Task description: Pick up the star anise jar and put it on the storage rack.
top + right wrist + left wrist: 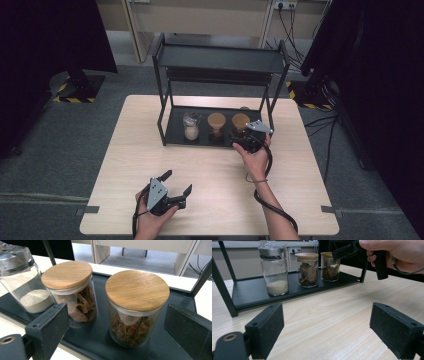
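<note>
A black two-level rack stands at the table's far middle. Three glass jars sit on its lower shelf: a clear-lidded one with white powder, and two with wooden lids holding brown pieces. My right gripper is at the shelf's front, open, its jaws either side of the right-hand wooden-lidded jar without touching it. The middle jar and the powder jar stand to its left. My left gripper rests near the table's front edge, open over bare wood.
The rack's upright posts flank the shelf and its top shelf overhangs the jars. Dark curtains and stand bases border the floor on both sides. Cables run along the floor at the right.
</note>
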`<action>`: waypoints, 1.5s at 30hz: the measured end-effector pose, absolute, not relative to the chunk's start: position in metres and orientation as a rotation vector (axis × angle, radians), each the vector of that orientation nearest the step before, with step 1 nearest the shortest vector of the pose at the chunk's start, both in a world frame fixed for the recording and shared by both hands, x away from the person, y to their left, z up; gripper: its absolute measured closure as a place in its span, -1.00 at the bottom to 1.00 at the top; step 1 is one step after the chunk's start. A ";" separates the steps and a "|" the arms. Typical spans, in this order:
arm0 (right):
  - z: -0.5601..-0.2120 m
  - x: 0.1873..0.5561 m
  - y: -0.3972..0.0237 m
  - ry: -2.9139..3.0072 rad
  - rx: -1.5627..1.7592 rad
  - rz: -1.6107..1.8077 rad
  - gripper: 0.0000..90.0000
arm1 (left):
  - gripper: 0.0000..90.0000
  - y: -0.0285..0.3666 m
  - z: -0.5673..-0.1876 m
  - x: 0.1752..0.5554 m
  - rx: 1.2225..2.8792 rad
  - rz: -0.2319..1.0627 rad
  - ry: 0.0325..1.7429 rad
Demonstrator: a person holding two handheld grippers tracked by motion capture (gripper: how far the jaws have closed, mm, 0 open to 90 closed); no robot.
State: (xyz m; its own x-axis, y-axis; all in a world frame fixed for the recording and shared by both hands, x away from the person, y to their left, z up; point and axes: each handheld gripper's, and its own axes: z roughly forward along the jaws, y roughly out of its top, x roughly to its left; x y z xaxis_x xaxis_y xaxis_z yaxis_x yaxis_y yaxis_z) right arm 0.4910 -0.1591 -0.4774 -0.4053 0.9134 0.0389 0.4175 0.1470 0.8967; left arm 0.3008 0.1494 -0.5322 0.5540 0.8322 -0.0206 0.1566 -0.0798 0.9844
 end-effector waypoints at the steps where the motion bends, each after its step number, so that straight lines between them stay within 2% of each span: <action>1: -0.477 0.490 -0.159 1.897 1.265 1.215 -0.87 | -0.74 0.149 -0.532 0.301 1.578 0.696 0.863; 45: -0.473 0.446 -0.171 1.956 1.197 1.241 -0.91 | -0.74 0.148 -0.532 0.301 1.581 0.698 0.863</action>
